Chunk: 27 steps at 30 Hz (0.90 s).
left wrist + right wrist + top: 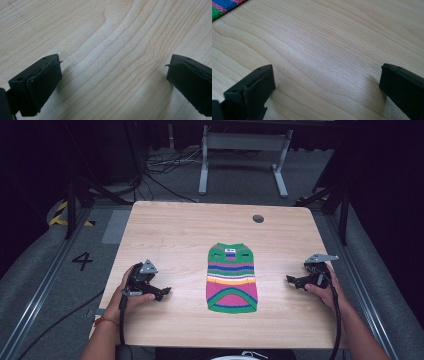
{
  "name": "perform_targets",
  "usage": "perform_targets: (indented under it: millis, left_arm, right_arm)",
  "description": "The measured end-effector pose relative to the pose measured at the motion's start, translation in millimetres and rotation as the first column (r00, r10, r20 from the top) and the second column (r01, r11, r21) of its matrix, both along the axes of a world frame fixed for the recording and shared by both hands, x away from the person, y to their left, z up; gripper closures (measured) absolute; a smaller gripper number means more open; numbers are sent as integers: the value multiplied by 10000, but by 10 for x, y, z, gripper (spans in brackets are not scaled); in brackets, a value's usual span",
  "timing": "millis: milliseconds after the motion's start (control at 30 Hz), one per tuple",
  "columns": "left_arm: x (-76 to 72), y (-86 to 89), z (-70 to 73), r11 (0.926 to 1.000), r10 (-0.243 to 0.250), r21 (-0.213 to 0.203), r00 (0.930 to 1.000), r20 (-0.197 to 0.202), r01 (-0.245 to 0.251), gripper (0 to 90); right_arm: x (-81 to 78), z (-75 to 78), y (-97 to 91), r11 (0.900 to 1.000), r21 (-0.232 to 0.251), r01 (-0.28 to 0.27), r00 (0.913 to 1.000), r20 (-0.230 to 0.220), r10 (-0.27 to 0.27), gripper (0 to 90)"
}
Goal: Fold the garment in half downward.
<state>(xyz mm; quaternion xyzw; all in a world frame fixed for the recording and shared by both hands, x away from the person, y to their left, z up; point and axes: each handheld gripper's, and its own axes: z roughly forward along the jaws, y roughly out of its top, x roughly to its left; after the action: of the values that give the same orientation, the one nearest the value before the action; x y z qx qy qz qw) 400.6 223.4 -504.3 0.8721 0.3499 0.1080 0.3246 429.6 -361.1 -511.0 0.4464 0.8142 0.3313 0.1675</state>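
**Little striped knit sweater, both tongs empty: where I'd grab it**

So there's a small sleeveless knitted sweater in green, blue, pink, orange and white stripes (232,278) lying flat in the middle of the light wood-grain table (175,235), neck end far, hem end near; the left tongs (159,293) sit on the table well to its left, the right tongs (295,281) well to its right, both spread wide and holding nothing; a corner of the knit peeks in at the top left of the right gripper view.

My guess: it's light, soft and floppy, so it'll sag and fold instead of lifting flat; not fragile or slippery, though loose yarn could snag; I'd pinch the two near hem corners, or both shoulders, one per side.
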Motion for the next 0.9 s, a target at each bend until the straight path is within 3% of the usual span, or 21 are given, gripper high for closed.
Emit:
perform_targets:
  millis: [400, 533, 600, 767, 833, 900]
  left_arm:
    - [11, 6, 4, 9999, -125, 60, 9999, 19, 124, 3]
    - [10, -12, 11, 9999, 99, 49, 9999, -49, -99, 8]
    - [12, 12, 22, 9999, 159, -28, 9999, 31, -159, 52]
    - [33, 35, 34, 9990, 377, -260, 9993, 61, -375, 164]
    - [45, 12, 42, 9995, 250, -186, 9997, 79, -249, 167]
    - [73, -30, 76, 9999, 9, -132, 9999, -114, -10, 189]
  right_arm:
    - [9, 1, -5, 9999, -11, -100, 9999, -11, 100, 5]
    - [13, 5, -21, 9996, -20, -293, 9996, -58, 293, 5]
    - [18, 9, -27, 9993, -24, -370, 9993, -84, 370, 13]
    - [9, 42, -44, 9987, 31, -508, 9986, -124, 508, 138]
    - [1, 76, -54, 9966, 263, -778, 9968, -184, 783, 233]
    - [-15, 111, -43, 9954, 442, -851, 9961, -207, 861, 237]
